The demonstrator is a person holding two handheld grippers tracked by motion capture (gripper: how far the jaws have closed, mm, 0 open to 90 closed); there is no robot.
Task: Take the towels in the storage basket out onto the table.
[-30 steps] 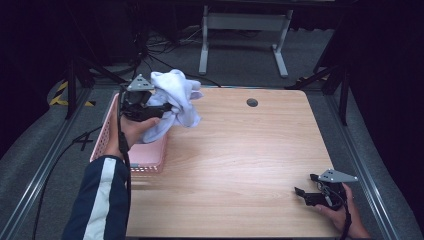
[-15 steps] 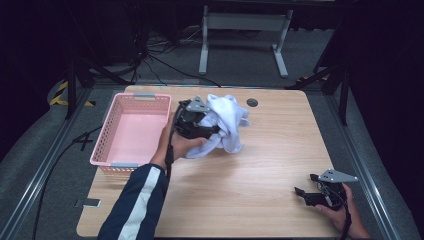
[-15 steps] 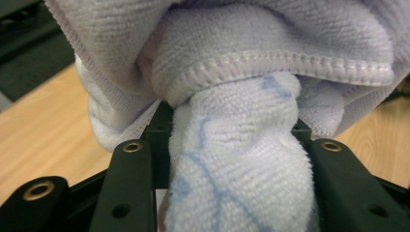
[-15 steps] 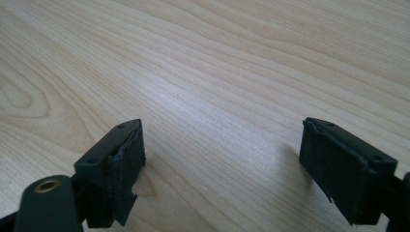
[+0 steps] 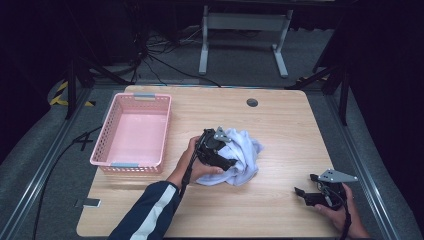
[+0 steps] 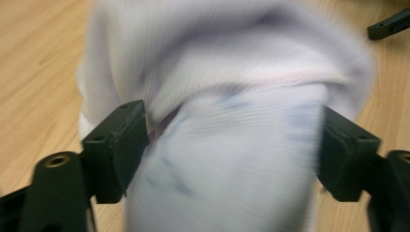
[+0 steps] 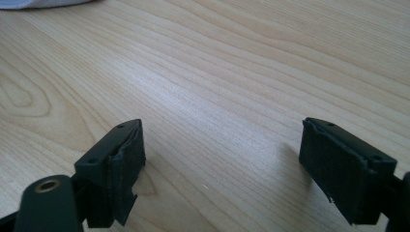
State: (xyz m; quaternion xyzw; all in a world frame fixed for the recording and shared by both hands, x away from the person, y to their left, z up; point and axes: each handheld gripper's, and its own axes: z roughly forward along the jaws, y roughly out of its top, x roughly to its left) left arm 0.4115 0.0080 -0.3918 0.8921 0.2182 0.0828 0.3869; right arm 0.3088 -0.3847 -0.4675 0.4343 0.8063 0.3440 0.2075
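Between left tool jaws | white cloth (blurred) | edges cropped

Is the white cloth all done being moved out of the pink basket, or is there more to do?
Done: the pink basket looks empty, and the white cloth lies bunched on the wooden table. In hand: the left tool is at the cloth, its jaws spread wide around the fabric. Left: probably letting go and spreading or folding it. The right tool waits open near the table's right corner.
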